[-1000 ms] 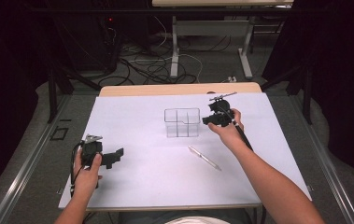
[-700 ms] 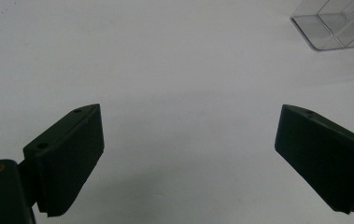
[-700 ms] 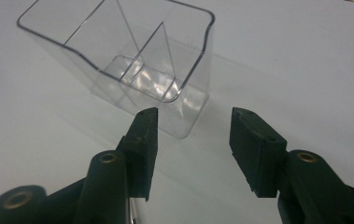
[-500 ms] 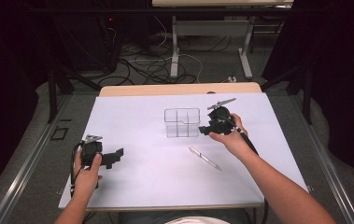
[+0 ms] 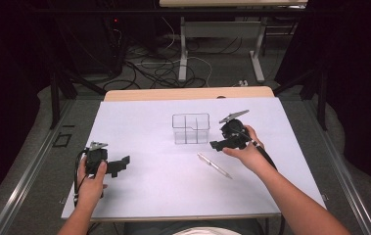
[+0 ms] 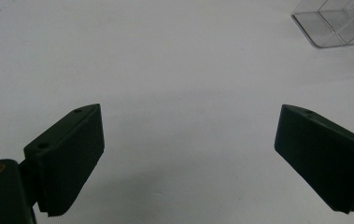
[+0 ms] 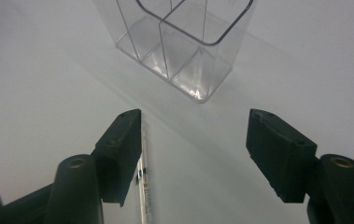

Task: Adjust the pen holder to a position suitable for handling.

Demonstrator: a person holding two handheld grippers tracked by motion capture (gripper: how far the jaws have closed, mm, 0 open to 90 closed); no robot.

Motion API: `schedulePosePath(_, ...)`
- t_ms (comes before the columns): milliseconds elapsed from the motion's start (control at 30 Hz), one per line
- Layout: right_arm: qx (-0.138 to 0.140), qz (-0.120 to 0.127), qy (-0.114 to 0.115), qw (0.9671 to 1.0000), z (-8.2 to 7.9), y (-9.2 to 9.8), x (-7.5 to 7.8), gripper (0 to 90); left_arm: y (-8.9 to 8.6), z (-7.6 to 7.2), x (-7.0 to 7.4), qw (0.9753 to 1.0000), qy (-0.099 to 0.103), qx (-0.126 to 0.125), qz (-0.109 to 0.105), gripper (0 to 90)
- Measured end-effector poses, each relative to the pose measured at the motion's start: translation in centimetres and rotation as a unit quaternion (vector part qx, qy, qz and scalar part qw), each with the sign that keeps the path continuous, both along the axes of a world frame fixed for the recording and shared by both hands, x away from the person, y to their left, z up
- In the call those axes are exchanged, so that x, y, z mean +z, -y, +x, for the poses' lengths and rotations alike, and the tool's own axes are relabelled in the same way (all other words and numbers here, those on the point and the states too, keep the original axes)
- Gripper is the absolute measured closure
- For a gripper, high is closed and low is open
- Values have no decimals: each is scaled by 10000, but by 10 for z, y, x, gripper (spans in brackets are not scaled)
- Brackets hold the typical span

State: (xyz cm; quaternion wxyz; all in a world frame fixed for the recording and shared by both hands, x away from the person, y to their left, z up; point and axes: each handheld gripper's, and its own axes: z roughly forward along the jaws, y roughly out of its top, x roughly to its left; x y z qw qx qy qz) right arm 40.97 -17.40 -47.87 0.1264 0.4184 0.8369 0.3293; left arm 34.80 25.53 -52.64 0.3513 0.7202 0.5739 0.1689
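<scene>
The right tool (image 5: 216, 145) hangs with its jaws spread and empty just beside the clear box (image 5: 191, 129), tipped down toward the pen (image 5: 214, 165), which lies flat on the white tabletop (image 5: 149, 196) a little nearer the person than the box. In the right gripper view the pen (image 7: 143, 186) runs under the left jaw rather than between the two, so a straight drop would likely press a jaw tip onto the barrel and roll or skid it away instead of catching it. The pen is thin and lies flush on the tabletop, so a shallow pinch may slip off it. The box (image 7: 184, 42) stands close ahead of the jaws, light and see-through, and a forward reach could nudge or tip it. The left tool (image 5: 117, 165) rests low near the tabletop's left edge, jaws wide apart and holding nothing, well apart from the pen; in its own view the box (image 6: 336, 23) sits far off at the corner. Compared with a second ago, the right tool has come nearer the person and lower, from beside the box's far right corner toward the pen, while the left tool, the box and the pen lie as they did.
</scene>
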Motion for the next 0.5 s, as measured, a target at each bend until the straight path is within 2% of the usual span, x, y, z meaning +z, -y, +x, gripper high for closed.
schedulePosePath(100,113,-63,-11,9999,-4,4,-2,314,0,0,0,10000,-8,0,-10,84)
schedulePosePath(133,181,-73,97,9998,-4,4,-4,308,1,0,0,10000,-3,-10,-14,84)
schedulePosePath(167,278,-238,80,9993,-8,7,-6,308,1,0,0,10000,-6,-8,-14,84)
schedulePosePath(233,297,-234,97,9992,-10,8,-7,308,1,0,-1,10000,20,14,-15,84)
schedulePosePath(267,324,-177,96,9993,-14,11,-10,308,1,0,0,10000,-43,-33,-9,84)
schedulePosePath(333,334,-172,103,9992,-15,12,-12,309,2,0,-1,10000,14,23,-23,84)
schedulePosePath(500,385,-197,50,9991,-23,18,-18,367,2,0,-1,10000,-10,5,16,84)
